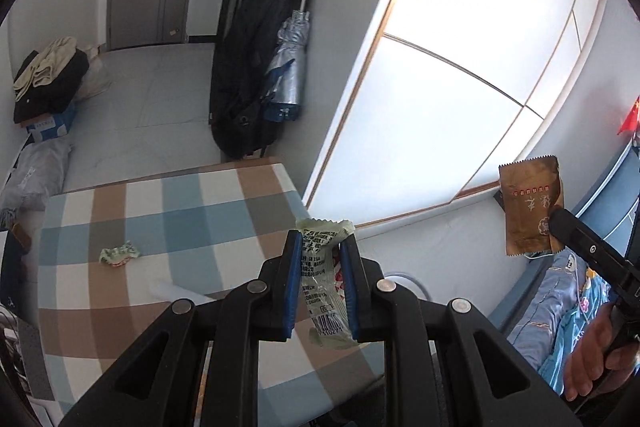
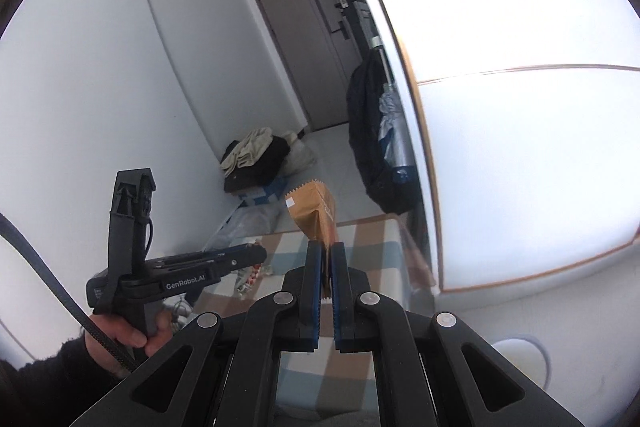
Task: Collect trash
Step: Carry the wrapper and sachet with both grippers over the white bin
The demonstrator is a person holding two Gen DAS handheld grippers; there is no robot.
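The left gripper [image 1: 320,259] pinches a pale green snack wrapper [image 1: 324,283] between its blue pads, the printed film standing up past the fingertips and hanging down below them with a barcode at the bottom; the right gripper [image 2: 325,267] is pressed together on a brown sachet [image 2: 316,215], whose serrated top edge rises above the jaws. From the left wrist view that same brown sachet shows at the right, held aloft against the bright frosted window [image 1: 460,67]. Below both grippers lies a checked cloth [image 1: 180,211] in blue, tan and white covering a table, and on it, well to the left of the held wrapper, rests one more crumpled green wrapper [image 1: 119,254]. Beyond the table the floor is pale grey [image 1: 152,95]; a black backpack [image 1: 248,67] and a folded silver umbrella [image 1: 290,67] hang beside the window, a brown door [image 2: 304,51] closes the far end, and folded clothes [image 1: 48,75] sit on a blue box in the corner
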